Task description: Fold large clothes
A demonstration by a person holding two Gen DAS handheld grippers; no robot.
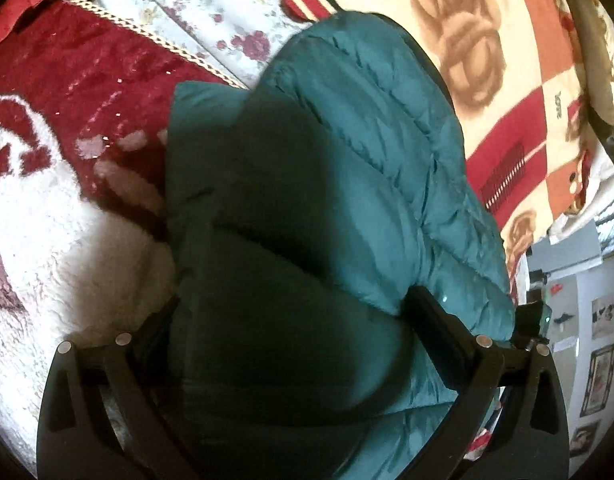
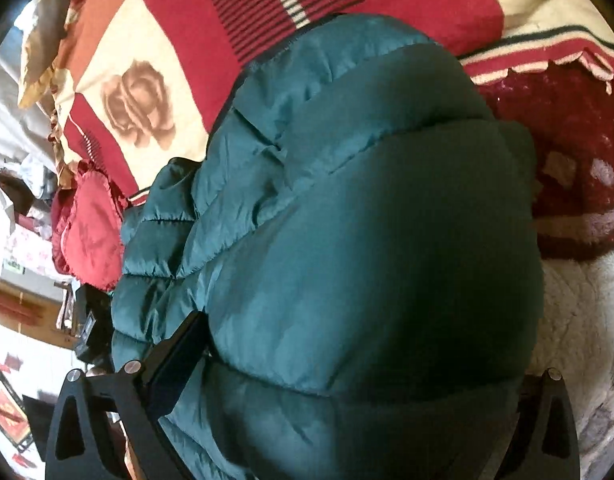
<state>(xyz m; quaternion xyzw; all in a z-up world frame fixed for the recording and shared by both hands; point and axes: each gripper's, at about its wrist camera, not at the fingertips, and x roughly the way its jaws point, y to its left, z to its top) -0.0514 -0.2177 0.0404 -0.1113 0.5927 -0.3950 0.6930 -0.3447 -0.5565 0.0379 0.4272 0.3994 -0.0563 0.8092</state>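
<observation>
In your left wrist view, the teal quilted puffer jacket (image 1: 327,208) lies bundled on the bed, its padded channels creased, the near half in shadow. Its long axis runs from your left gripper (image 1: 295,320) up and away toward the rose-patterned blanket (image 1: 487,60); a red and white fleece blanket (image 1: 47,200) sits to its left. Your left gripper stands wide, both fingers (image 1: 435,316) pressed against the jacket's flanks with the padding bulging between them, so it holds the jacket. In your right wrist view, the jacket (image 2: 367,240) fills the centre, a sleeve or side fold (image 2: 159,220) puffing out at left, its length running away from the camera toward the blanket (image 2: 147,80). Your right gripper (image 2: 367,360) is likewise spread wide around the bulk; one finger (image 2: 179,356) touches the fabric, the other is hidden, so whether it truly clamps cannot be told.
</observation>
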